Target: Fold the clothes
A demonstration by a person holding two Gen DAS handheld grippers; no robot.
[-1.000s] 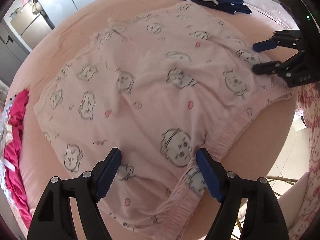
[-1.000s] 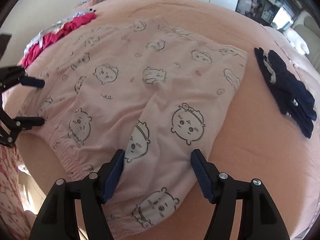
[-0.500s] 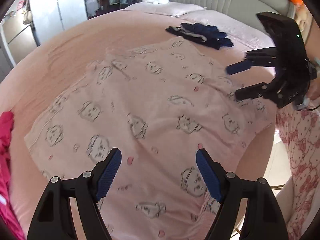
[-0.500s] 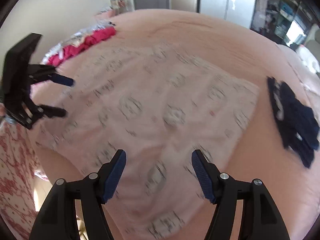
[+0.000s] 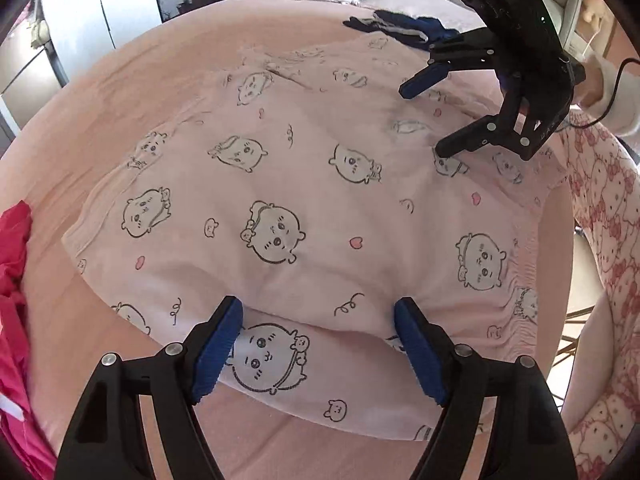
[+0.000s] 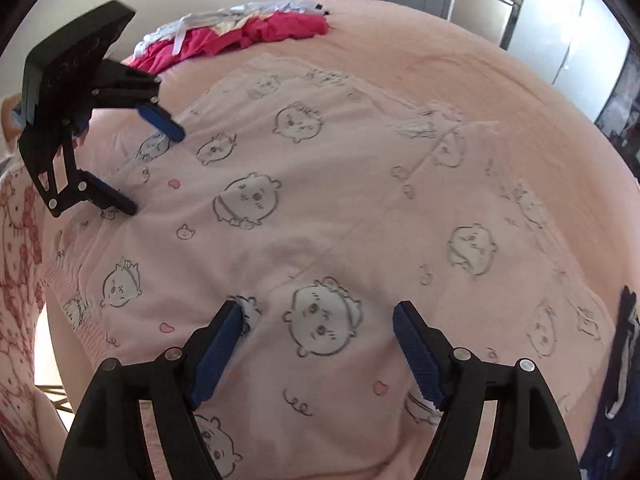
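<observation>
Soft pink printed garment [image 5: 320, 184] lying flat on pink bed [image 5: 120, 92], elastic waistband gathered, directly beneath both tools. Left gripper [image 5: 318, 344] wide open, empty. Right gripper [image 6: 318, 344] just opened wider, nothing between pads.

Pale pink cartoon-print cotton garment [image 5: 320, 200] spread flat on pink bed [image 5: 120, 92]. Left gripper [image 5: 318, 346] jaws apart above its near folded edge (nothing gripped). Right gripper [image 5: 424, 120] wide, empty; dark navy garment [image 5: 400, 26] beyond.

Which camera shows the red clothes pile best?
The right wrist view: the red clothes pile lies whole at the bed's far edge, white pieces mixed in. The left wrist view catches only a cropped strip at its left edge.
</observation>
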